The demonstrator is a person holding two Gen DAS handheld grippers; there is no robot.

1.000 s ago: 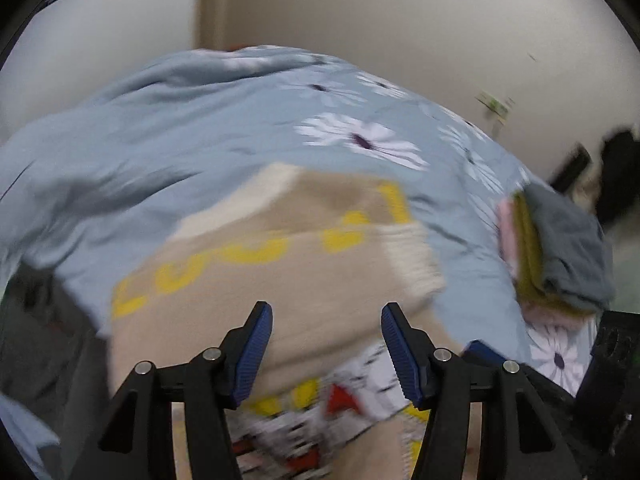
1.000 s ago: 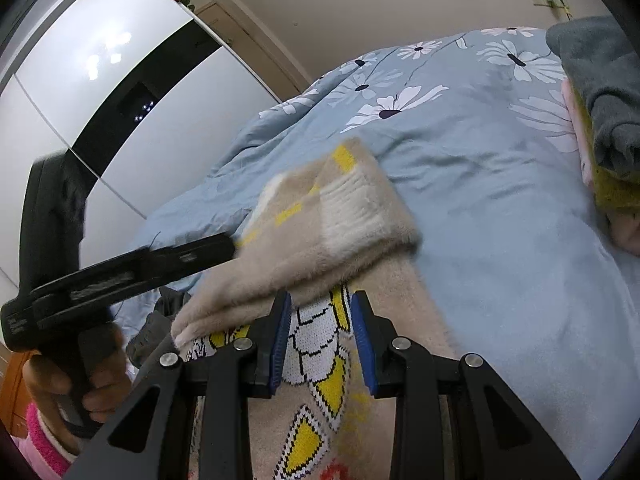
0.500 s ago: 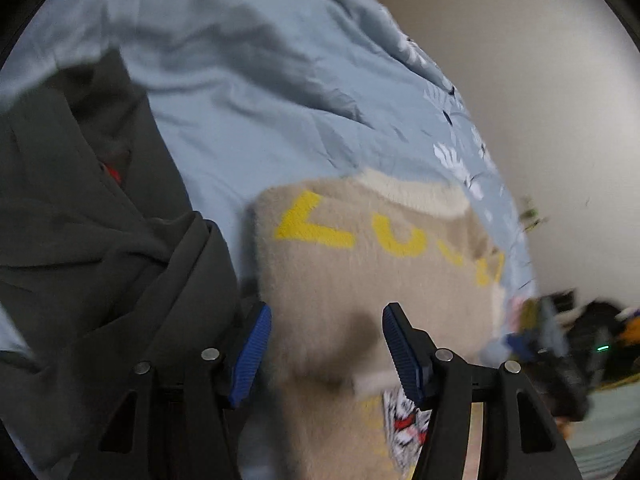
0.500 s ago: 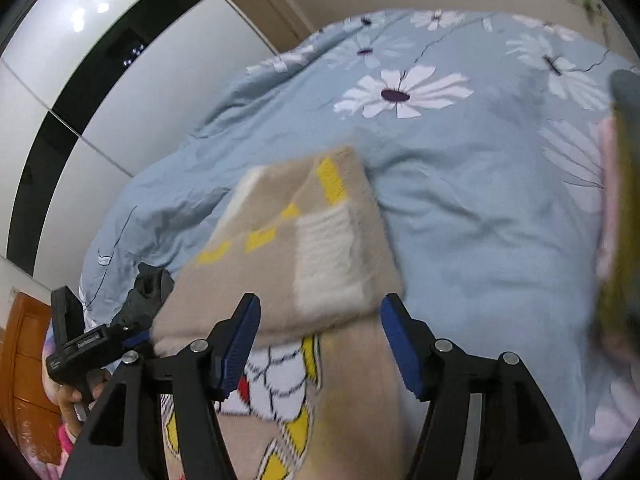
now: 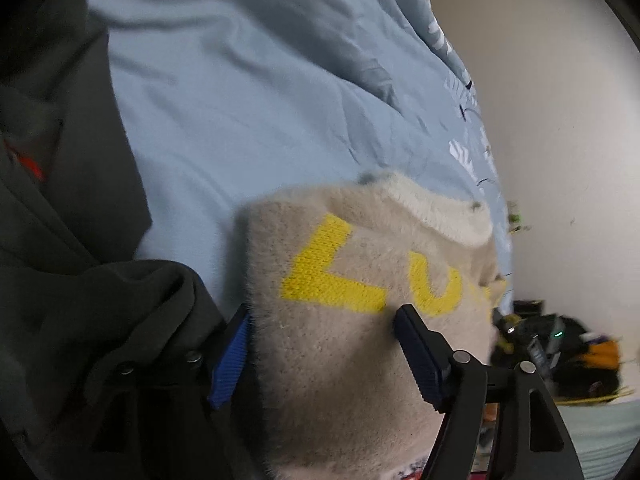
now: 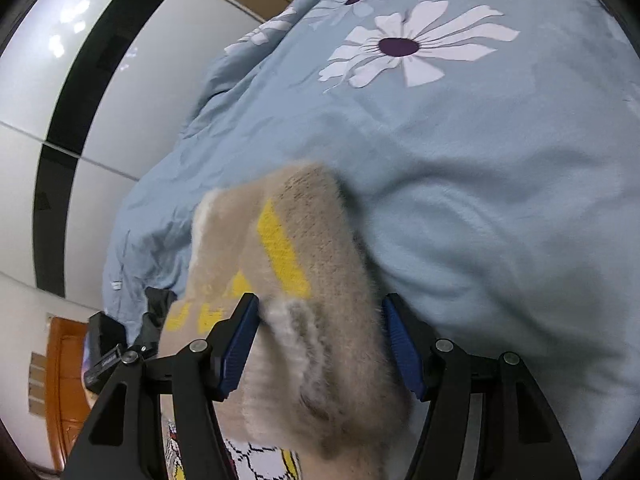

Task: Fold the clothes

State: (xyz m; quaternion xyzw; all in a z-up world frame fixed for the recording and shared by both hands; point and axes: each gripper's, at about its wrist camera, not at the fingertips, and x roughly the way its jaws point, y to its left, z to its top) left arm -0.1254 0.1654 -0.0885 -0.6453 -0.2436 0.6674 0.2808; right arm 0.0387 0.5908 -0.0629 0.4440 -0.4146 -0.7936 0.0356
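Though spread wide, both tongs, left (image 5: 320, 354) and right (image 6: 322, 346), half-buried beside the blurred beige sweater (image 5: 344, 332).

beige fuzzy sweater (image 5: 344, 360) | yellow letters, cream collar | folded over itself, patterned layer under its near edge | lying on the blue floral duvet (image 6: 500, 184)

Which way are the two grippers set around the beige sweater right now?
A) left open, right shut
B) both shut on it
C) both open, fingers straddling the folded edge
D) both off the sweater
C: the left gripper and right gripper each show spread blue pads either side of the beige sweater.
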